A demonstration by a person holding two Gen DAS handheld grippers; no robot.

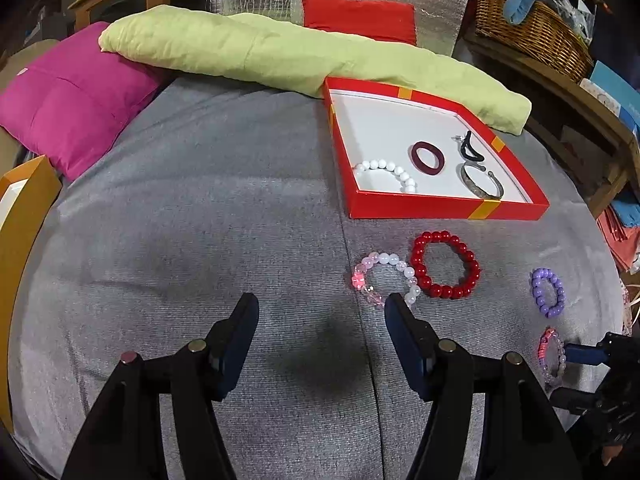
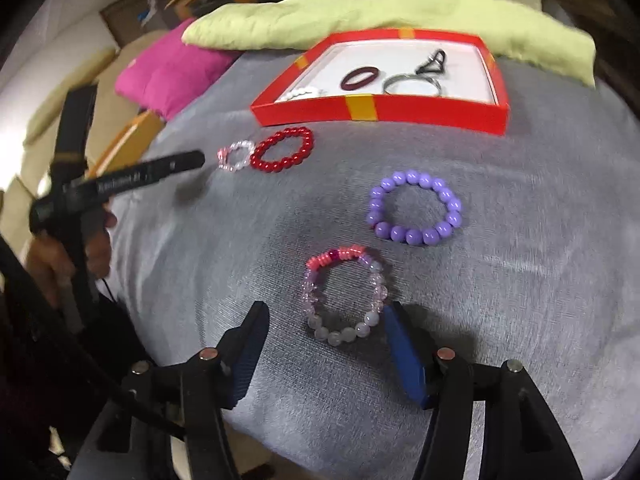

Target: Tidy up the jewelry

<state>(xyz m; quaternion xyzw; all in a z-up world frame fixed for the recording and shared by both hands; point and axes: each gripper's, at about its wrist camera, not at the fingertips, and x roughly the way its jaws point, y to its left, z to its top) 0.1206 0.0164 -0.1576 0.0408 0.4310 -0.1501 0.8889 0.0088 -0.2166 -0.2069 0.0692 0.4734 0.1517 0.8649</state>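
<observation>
**On the grey cushion: right gripper poised at the mixed-bead bracelet, four bracelets not yet boxed**

Risks. The right gripper has its jaws spread wide, empty, straddling the near arc of the pink-and-lilac bracelet. Judgement: the beads look round and slick, and the cushion soft; closing on a single bead could squirt the loop sideways or press it into the fabric. The right view is blurred, so the exact contact is unclear.

Pose. The left gripper hangs low, also wide open and empty, its right finger just beside the clear pink bracelet, which touches the red bracelet. The purple bracelet lies apart. The red box already holds four pieces.
</observation>
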